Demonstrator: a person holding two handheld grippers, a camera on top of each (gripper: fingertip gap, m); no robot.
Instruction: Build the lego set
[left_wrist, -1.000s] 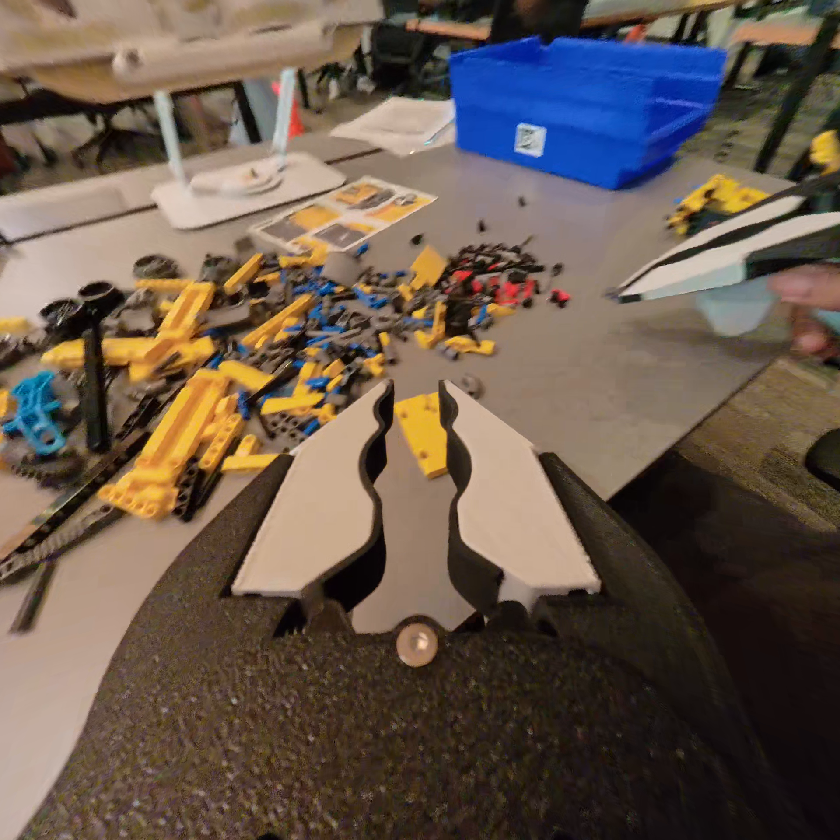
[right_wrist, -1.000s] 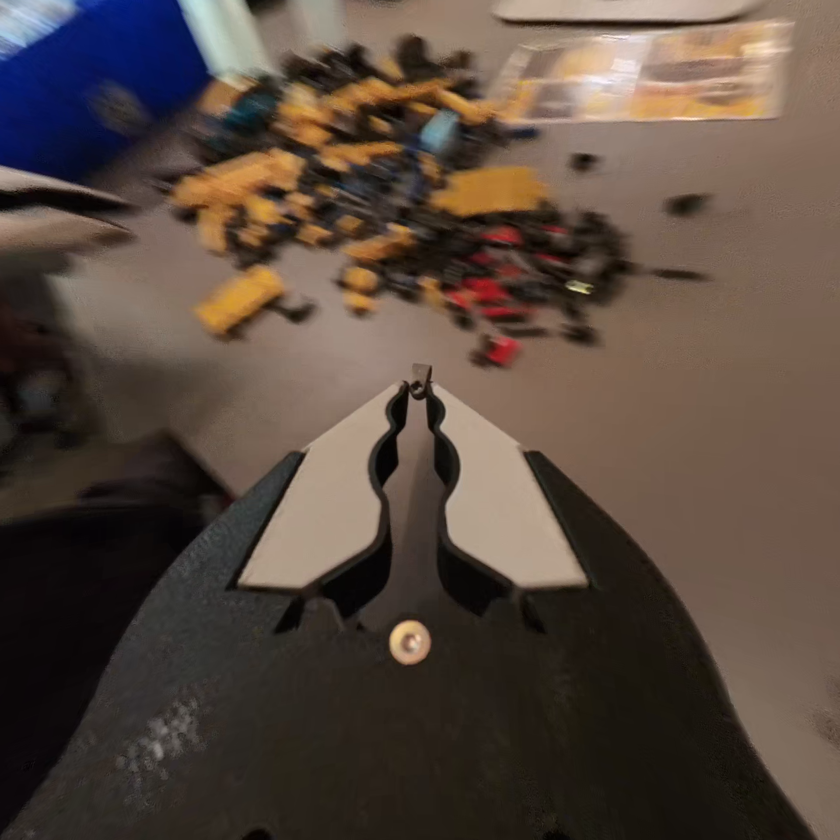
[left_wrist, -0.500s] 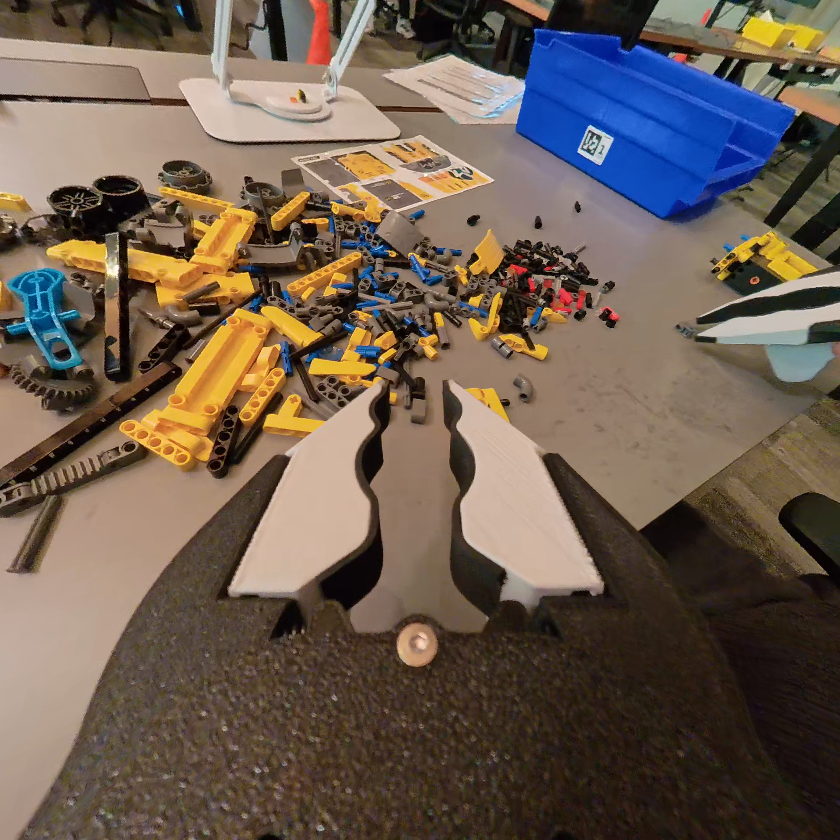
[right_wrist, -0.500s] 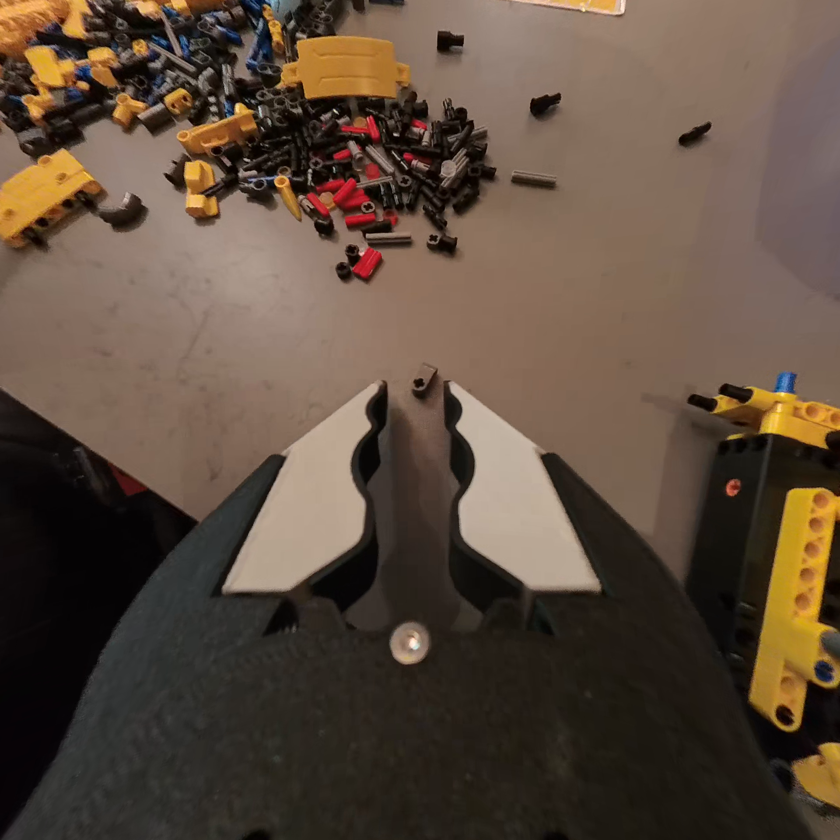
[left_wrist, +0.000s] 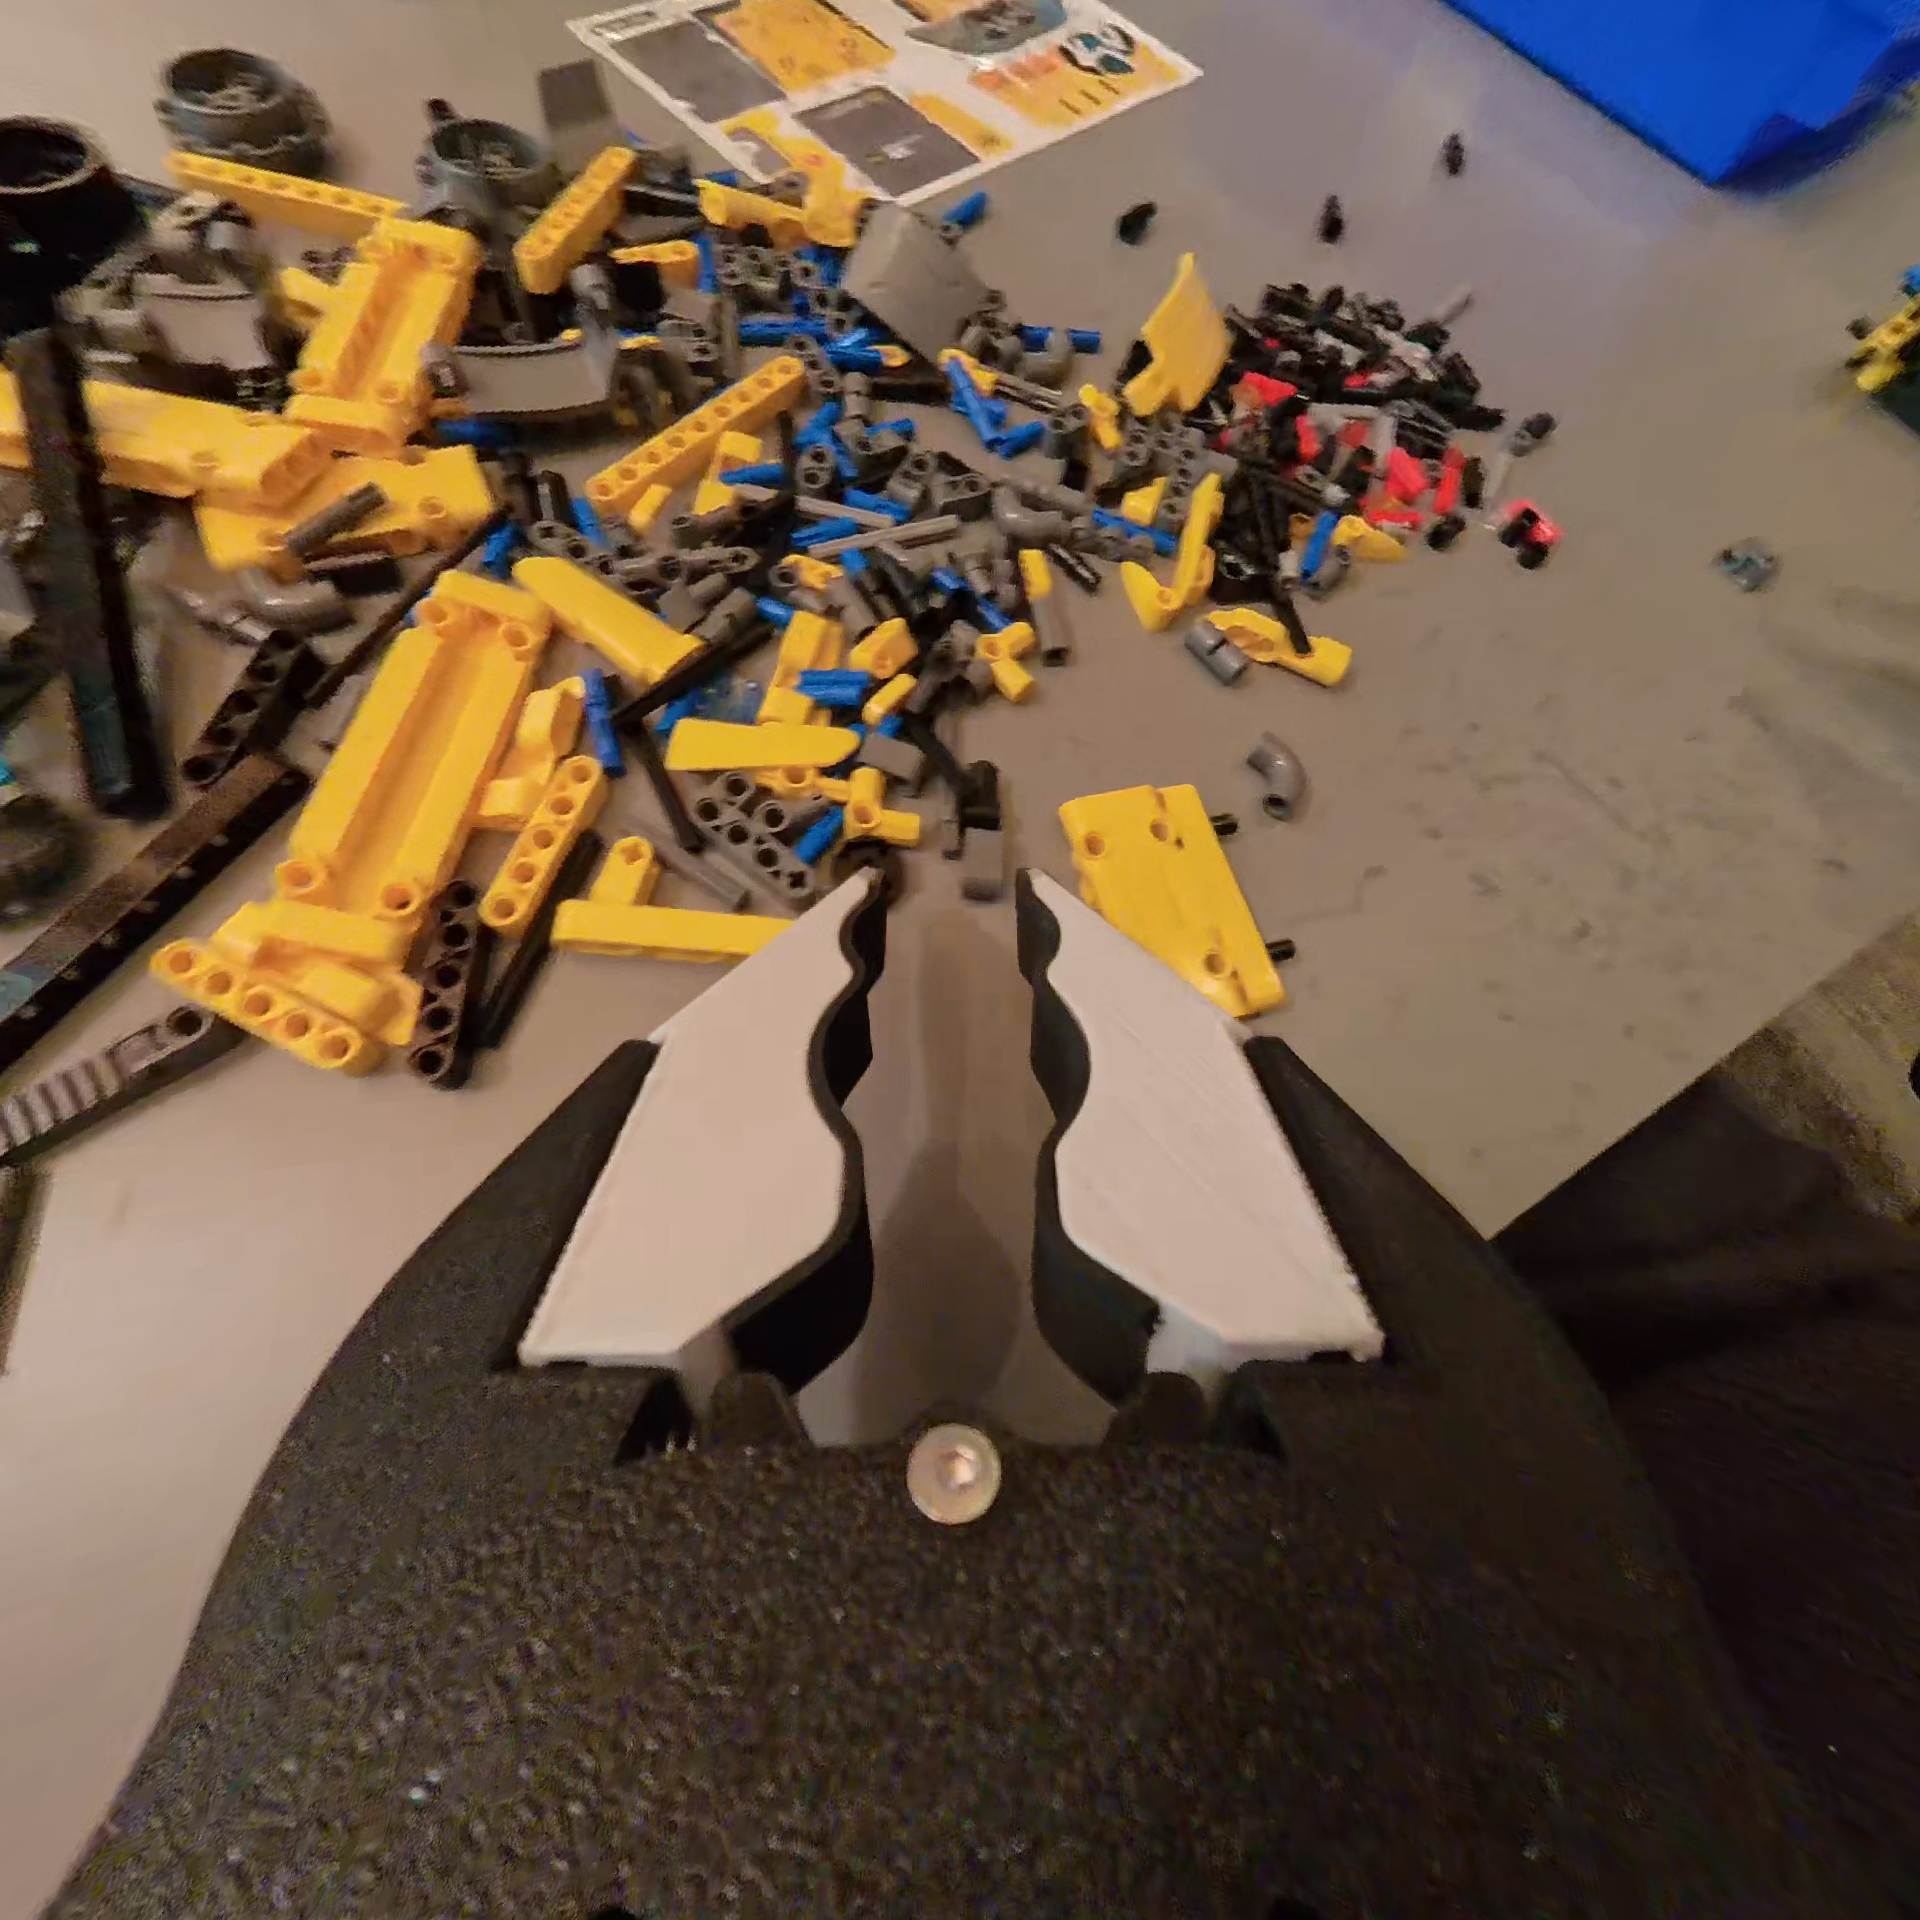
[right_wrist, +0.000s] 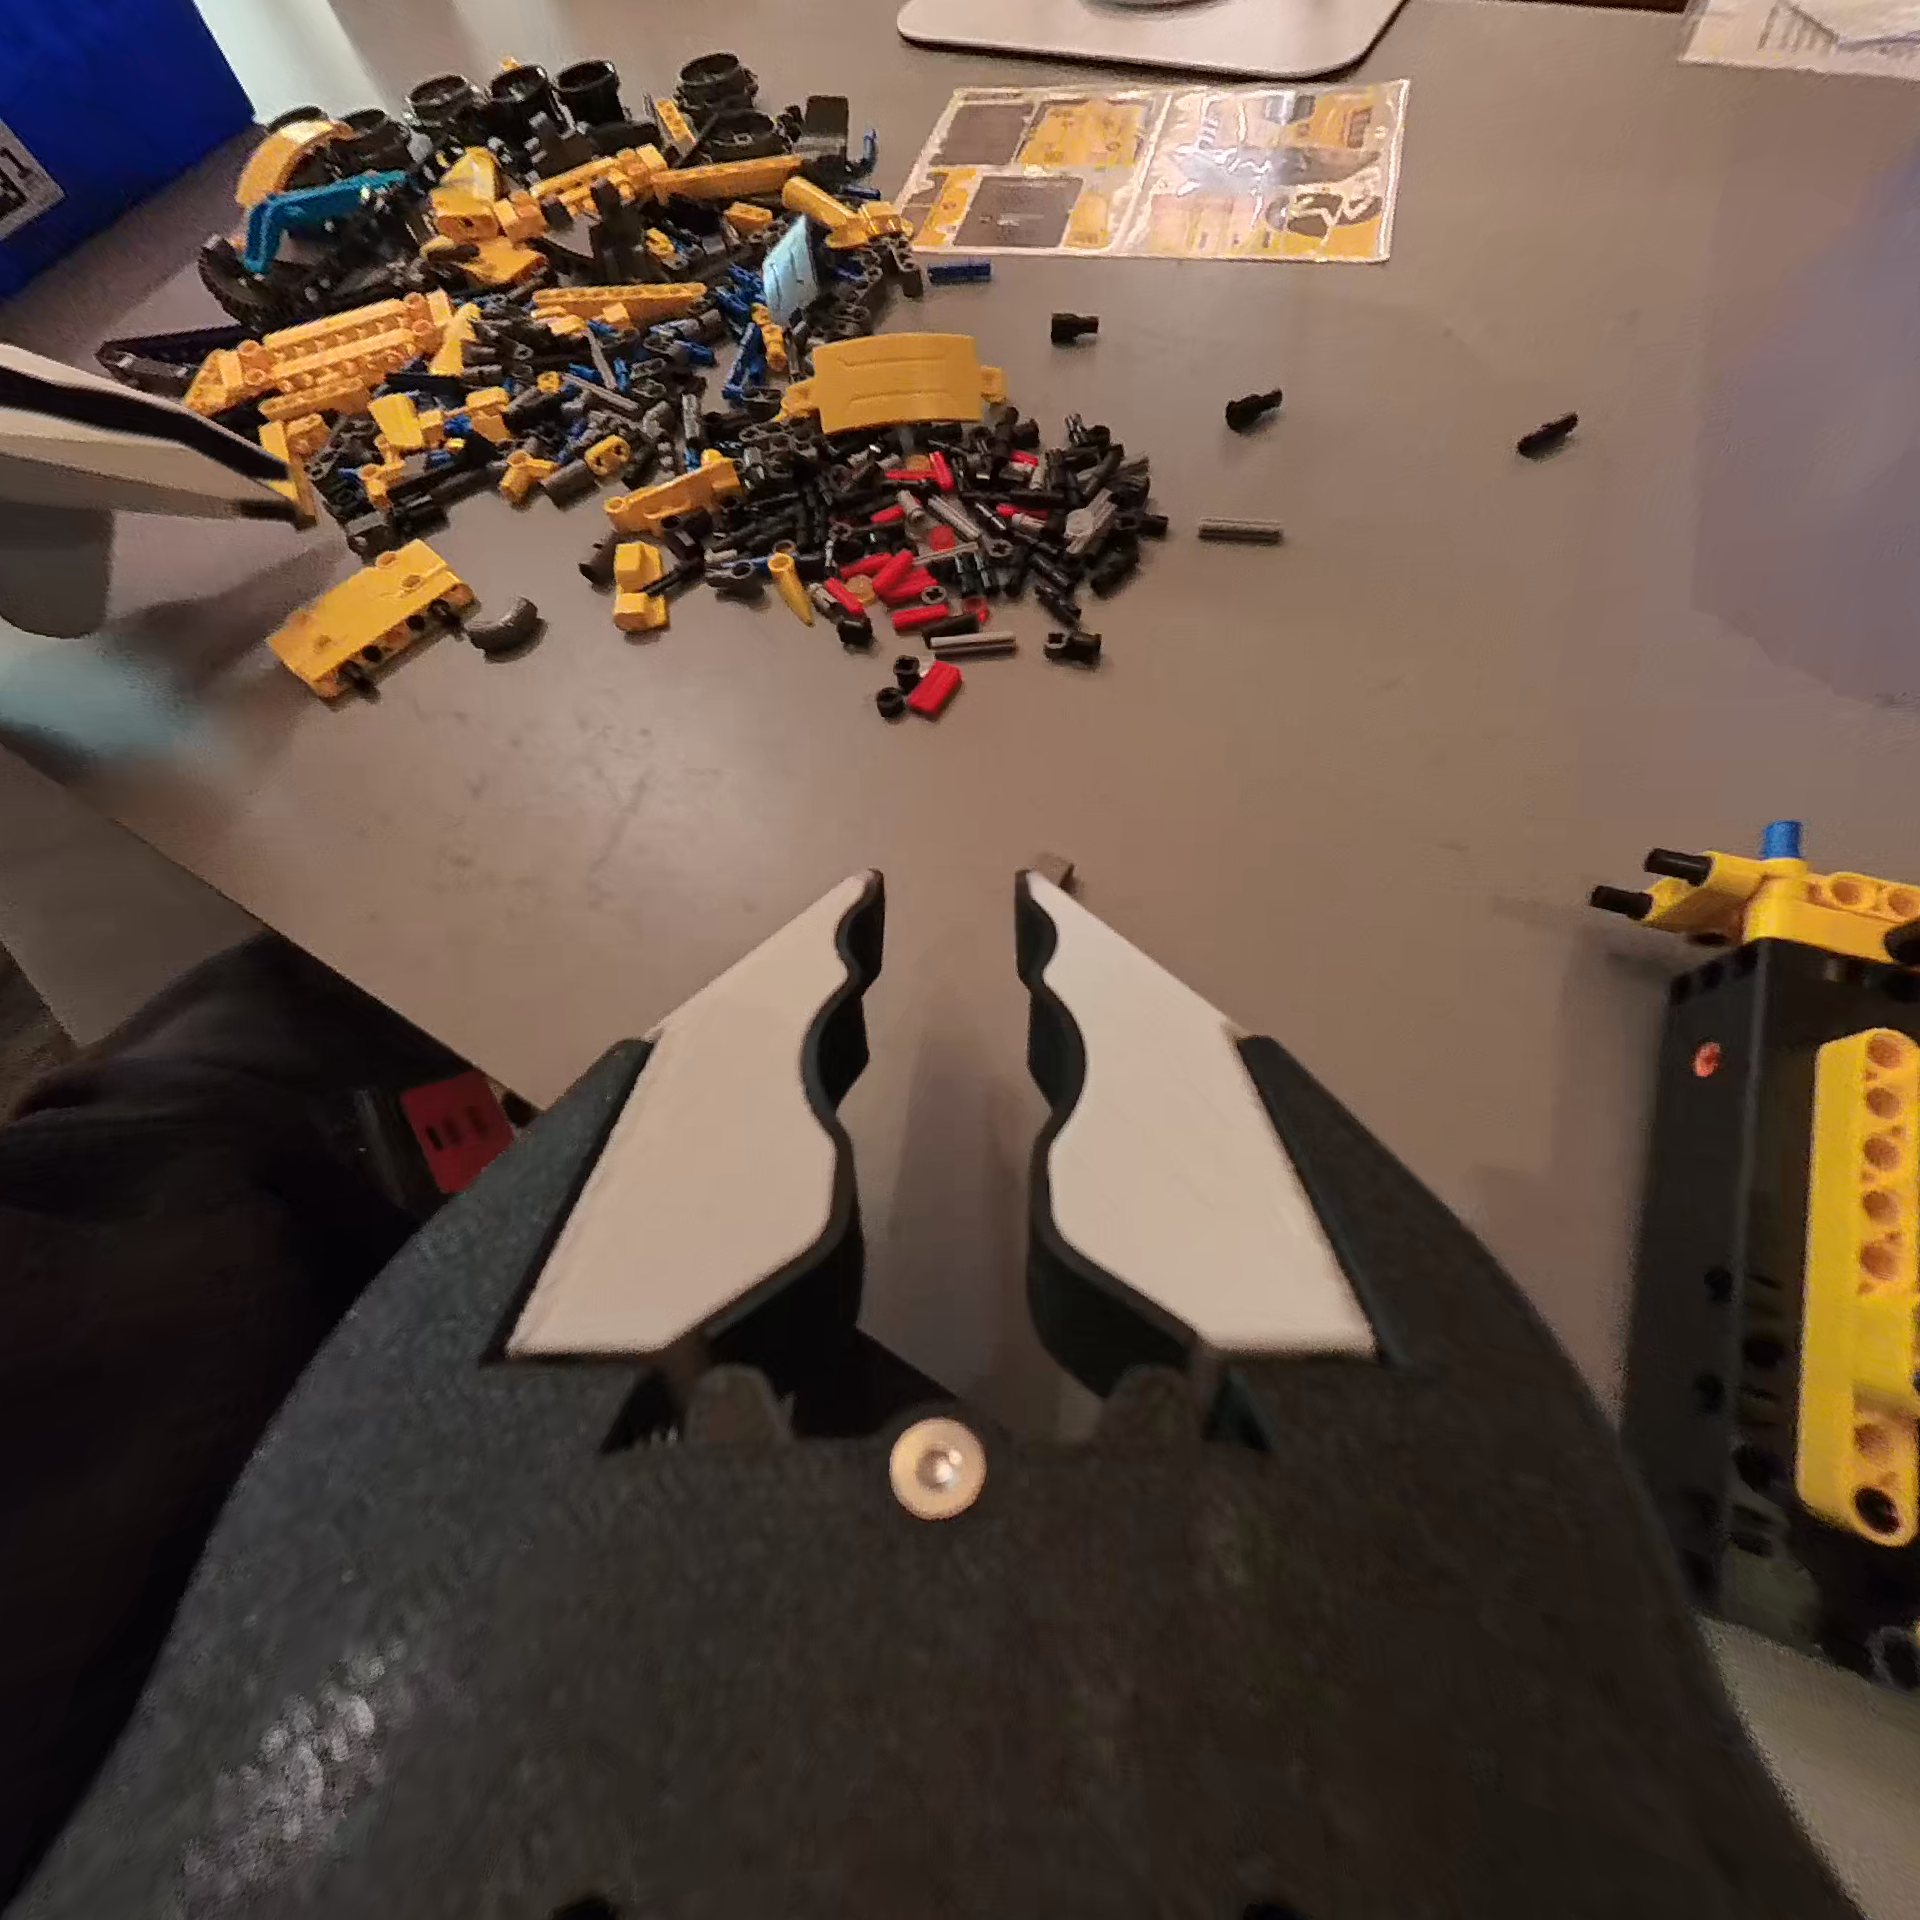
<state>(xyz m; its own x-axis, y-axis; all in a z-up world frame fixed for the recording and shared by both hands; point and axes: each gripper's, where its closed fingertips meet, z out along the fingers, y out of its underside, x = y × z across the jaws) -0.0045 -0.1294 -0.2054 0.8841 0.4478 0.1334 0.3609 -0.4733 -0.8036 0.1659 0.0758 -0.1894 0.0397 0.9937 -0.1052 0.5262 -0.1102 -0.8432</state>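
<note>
My left gripper (left_wrist: 945, 888) is open and empty, low over the near edge of a pile of loose yellow, black, blue and red building pieces (left_wrist: 831, 540). A small grey piece (left_wrist: 982, 868) lies just ahead of its tips and a yellow panel (left_wrist: 1169, 904) is just to the right. My right gripper (right_wrist: 948, 883) is open on bare grey table (right_wrist: 1351, 727). A small dark connector (right_wrist: 1055, 868) sits at its right fingertip, not clamped. The left gripper also shows in the right wrist view (right_wrist: 135, 457), beside the pile (right_wrist: 727, 436).
A partly built black and yellow model (right_wrist: 1787, 1247) stands right of my right gripper. A sticker sheet (right_wrist: 1153, 171) and a white stand base (right_wrist: 1143, 31) lie behind the pile. A blue bin (left_wrist: 1714, 73) is at the far right. The table edge (left_wrist: 1558, 1143) runs close on the right. The tips of one gripper are about 25 cm away from the tips of the other.
My right gripper was shut on the small dark connector, then opened wider; the connector now sits beside the right fingertip. My left gripper moved forward and down toward the pile, staying open.
</note>
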